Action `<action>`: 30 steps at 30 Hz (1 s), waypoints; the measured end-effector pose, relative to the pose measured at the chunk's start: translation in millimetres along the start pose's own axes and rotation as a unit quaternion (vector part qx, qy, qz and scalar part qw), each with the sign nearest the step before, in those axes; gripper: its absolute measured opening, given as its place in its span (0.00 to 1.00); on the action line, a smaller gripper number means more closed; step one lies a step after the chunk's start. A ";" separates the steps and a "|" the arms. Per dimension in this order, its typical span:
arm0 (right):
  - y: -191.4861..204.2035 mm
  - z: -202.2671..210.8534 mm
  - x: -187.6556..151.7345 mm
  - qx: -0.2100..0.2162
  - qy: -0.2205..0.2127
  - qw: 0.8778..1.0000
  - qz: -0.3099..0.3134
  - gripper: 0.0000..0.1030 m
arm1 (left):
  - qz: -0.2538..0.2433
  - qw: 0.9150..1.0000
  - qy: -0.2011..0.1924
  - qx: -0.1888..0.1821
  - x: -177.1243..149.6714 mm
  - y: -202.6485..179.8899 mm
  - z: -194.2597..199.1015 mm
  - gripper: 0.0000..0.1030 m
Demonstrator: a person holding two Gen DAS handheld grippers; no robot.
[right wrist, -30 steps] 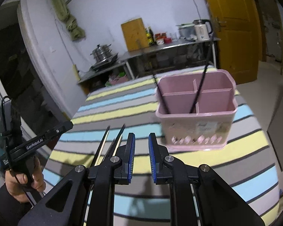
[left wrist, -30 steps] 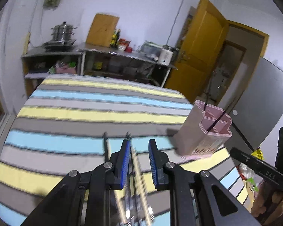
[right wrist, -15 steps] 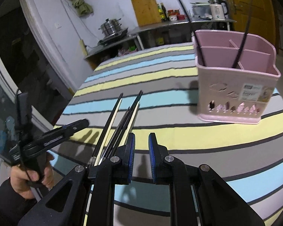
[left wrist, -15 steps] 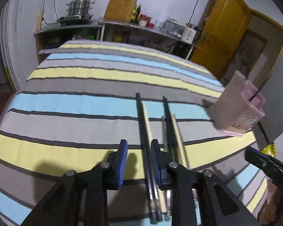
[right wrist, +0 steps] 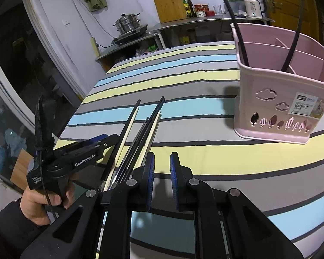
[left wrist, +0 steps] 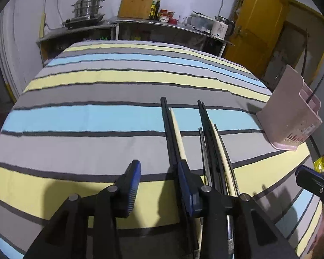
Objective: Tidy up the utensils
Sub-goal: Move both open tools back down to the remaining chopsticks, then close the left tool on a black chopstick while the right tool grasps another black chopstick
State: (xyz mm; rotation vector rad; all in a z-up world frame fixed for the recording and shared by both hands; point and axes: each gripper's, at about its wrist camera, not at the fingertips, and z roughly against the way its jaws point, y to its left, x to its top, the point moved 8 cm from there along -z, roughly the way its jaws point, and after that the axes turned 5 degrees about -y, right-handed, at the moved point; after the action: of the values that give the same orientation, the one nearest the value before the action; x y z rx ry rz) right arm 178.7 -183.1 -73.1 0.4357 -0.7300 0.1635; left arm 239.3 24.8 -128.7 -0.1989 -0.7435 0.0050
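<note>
Several chopsticks [left wrist: 172, 129], black, pale and metal, lie side by side on the striped tablecloth [left wrist: 86, 116]. My left gripper [left wrist: 158, 169] hovers low over their near ends. Its jaws are opening, and its right finger covers the leftmost black pair, with nothing gripped between the pads. To the right stands a pink divided basket [right wrist: 280, 99] with two black chopsticks [right wrist: 242, 32] upright inside. My right gripper [right wrist: 162, 159] is just right of the chopsticks [right wrist: 140, 133]. It shows a narrow gap with nothing in it. A hand [right wrist: 41, 202] holds the left gripper [right wrist: 110, 138] at the left.
A counter at the back carries a steamer pot [left wrist: 87, 6], a wooden cutting board [left wrist: 138, 0], bottles and a kettle [right wrist: 253, 5]. A yellow door [left wrist: 261, 21] is at the far right. The table's right edge runs just past the basket [left wrist: 291, 116].
Both grippers have come down toward the table and the chopsticks now fill more of each view. The left jaws have spread wider. The right jaws look unchanged.
</note>
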 end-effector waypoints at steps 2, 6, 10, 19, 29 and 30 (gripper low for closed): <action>2.9 -3.7 0.2 0.002 0.002 1.000 0.002 0.14 | -0.013 1.000 -0.002 0.003 1.5 -3.0 -2.2 0.41; 8.8 -10.8 0.7 0.005 0.007 1.000 0.009 0.14 | -0.021 1.000 -0.009 0.010 3.6 -4.0 -4.6 0.43; 10.4 -18.9 1.1 0.005 0.012 1.000 0.013 0.14 | -0.003 1.000 -0.012 0.000 2.3 5.7 -0.2 0.42; 11.6 -38.6 -1.0 0.011 0.027 1.000 0.009 0.14 | 0.022 1.000 -0.018 0.001 -1.8 26.9 11.2 0.31; 22.8 -57.8 8.5 0.014 0.032 0.999 0.022 0.14 | -0.043 0.998 -0.009 0.034 17.1 17.5 -11.0 0.31; 23.7 -59.7 9.4 0.014 0.032 0.999 0.022 0.14 | -0.046 0.998 -0.007 0.037 20.3 18.1 -13.9 0.30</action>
State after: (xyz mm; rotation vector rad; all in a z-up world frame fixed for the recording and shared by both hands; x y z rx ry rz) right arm 215.0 -135.6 -98.4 0.4382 -0.6758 0.2287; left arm 264.8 41.7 -128.3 -0.0938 -0.7644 -0.0539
